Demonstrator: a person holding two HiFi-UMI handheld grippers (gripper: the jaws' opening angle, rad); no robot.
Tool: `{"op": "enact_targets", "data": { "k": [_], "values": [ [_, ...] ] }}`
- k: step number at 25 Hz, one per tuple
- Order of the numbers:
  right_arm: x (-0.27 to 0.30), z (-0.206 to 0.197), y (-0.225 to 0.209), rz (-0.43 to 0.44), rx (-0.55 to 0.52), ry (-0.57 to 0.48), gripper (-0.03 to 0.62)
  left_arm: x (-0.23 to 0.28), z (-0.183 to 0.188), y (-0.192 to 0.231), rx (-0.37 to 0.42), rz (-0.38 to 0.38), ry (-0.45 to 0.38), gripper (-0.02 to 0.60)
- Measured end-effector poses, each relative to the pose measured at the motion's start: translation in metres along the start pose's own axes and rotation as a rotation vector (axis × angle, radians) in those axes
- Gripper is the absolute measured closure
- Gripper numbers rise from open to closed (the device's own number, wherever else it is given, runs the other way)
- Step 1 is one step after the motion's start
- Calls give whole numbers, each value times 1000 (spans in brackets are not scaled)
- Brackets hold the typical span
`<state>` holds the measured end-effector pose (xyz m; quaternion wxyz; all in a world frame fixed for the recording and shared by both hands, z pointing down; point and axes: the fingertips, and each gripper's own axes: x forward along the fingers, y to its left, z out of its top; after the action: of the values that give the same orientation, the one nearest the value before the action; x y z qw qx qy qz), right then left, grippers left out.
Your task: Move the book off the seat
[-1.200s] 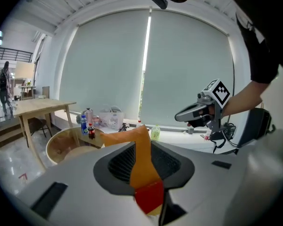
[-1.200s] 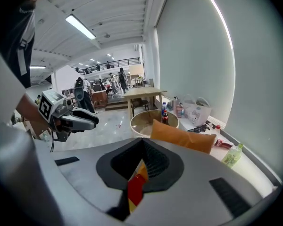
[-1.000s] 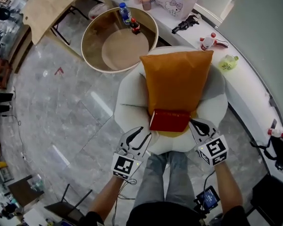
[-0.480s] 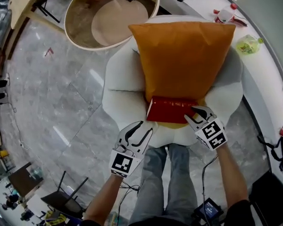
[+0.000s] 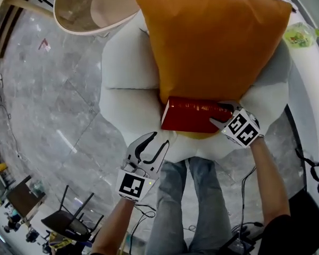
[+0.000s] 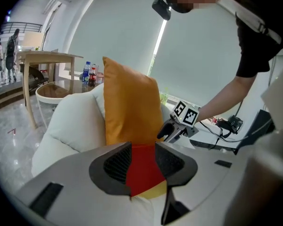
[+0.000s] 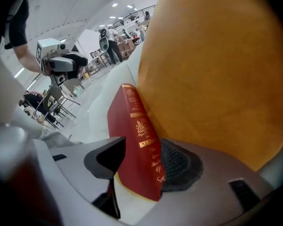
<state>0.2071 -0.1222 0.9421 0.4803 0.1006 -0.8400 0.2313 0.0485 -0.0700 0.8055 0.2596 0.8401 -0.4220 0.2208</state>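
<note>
Red book (image 5: 194,116) lies crosswise on the seat (image 5: 135,113) against the cushion (image 5: 212,41). My right gripper (image 5: 225,116), nearer, straddles its right end, jaws opening. Left gripper (image 5: 151,145) hangs wide, empty, short of it.

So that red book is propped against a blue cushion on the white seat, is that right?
Not quite: the cushion is orange, not blue, as the head view shows plainly. The rest holds: the red book is propped against it on the white seat.
</note>
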Motion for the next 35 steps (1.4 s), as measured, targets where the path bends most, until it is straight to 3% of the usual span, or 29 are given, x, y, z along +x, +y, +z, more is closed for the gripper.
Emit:
{"op": "enact_targets", "data": {
  "k": [2, 6, 10, 15, 19, 24, 28, 31, 35],
  "values": [
    [17, -11, -5, 38, -56, 53, 355, 6, -11, 0, 38, -2, 16, 422],
    [32, -21, -10, 122, -99, 125, 342, 8, -26, 1, -32, 3, 16, 422],
    [33, -19, -9, 202, -107, 159, 339, 8, -31, 2, -18, -1, 26, 422],
    [9, -24, 26, 421, -92, 274, 341, 8, -24, -1, -16, -23, 23, 423],
    [5, -36, 49, 384, -232, 323, 341, 9, -14, -10, -1, -49, 16, 422],
    [2, -37, 53, 406, -238, 355, 351, 9, -13, -14, 3, -67, 14, 423],
    [-3, -47, 67, 438, -358, 441, 342, 4, -19, -19, -3, -75, 24, 423],
    [-1, -49, 70, 384, -460, 465, 310, -1, -24, -22, -2, -81, 29, 422],
    [5, -67, 90, 393, -439, 488, 292, -5, -30, -25, -11, -86, 40, 422]
  ]
}}
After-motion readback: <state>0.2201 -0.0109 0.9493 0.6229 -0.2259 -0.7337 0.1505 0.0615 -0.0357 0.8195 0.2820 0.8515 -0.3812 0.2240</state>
